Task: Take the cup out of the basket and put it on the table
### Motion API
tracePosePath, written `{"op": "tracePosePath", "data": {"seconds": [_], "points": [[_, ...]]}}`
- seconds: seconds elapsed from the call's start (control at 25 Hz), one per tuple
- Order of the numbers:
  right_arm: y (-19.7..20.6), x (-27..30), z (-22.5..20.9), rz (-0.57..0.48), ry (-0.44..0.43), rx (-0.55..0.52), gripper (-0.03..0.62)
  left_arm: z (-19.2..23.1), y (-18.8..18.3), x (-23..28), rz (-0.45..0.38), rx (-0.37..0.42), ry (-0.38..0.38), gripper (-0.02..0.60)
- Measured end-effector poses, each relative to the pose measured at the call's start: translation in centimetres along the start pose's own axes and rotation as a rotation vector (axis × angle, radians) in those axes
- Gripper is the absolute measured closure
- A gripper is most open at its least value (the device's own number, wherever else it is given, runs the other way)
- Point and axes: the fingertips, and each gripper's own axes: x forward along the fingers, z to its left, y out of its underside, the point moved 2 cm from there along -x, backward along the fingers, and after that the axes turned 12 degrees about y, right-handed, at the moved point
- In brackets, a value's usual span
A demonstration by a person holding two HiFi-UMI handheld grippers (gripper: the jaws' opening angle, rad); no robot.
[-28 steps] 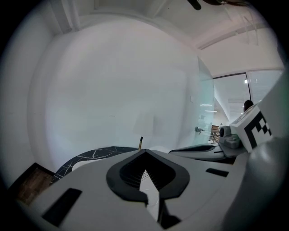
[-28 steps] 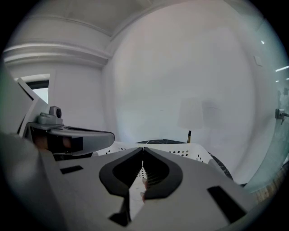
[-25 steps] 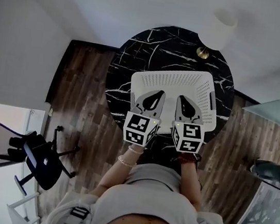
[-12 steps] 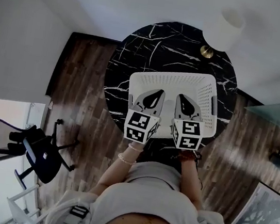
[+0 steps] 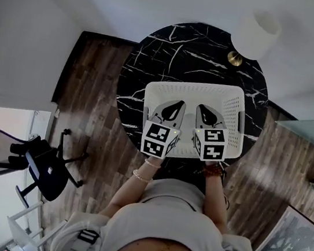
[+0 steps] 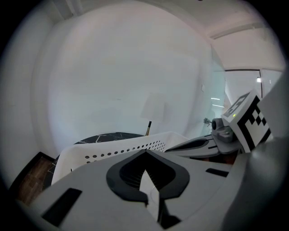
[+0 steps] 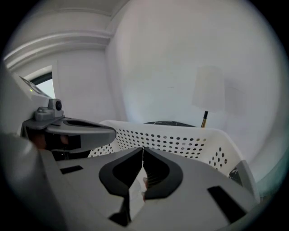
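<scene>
- Slightly twisted since a moment ago, my right claw (image 5: 199, 107) hangs over the white basket (image 5: 195, 87); its jaws are pressed together
- my left claw (image 5: 178, 103) hovers just beside it, likewise pressed together, empty
- basket sits on the black marble tabletop (image 5: 156, 52), near a lamp (image 5: 256, 34); I cannot make out the cup

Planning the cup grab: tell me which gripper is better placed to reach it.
Cannot pick: left gripper and right gripper hover side by side over the basket, fingers closed; no cup shows.
</scene>
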Motion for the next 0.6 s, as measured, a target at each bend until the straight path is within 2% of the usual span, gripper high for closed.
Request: {"op": "tracePosePath", "data": {"seconds": [0.32,0.52,0.6], "points": [[2.1,1.8,1.0,0.177,-0.087,-0.14,0.58,0.8,0.1,0.4,-0.006,-0.029,-0.005,0.575],[3.6,2.8,1.2,0.245,-0.149,-0.203,0.577,1.1,0.1,0.6,-0.008,-0.043,-0.004,0.577],[4.7,3.1,1.6,0.299,-0.192,-0.225,0.539,1.2,0.1,0.7,-0.009,-0.047,-0.005,0.575]]}}
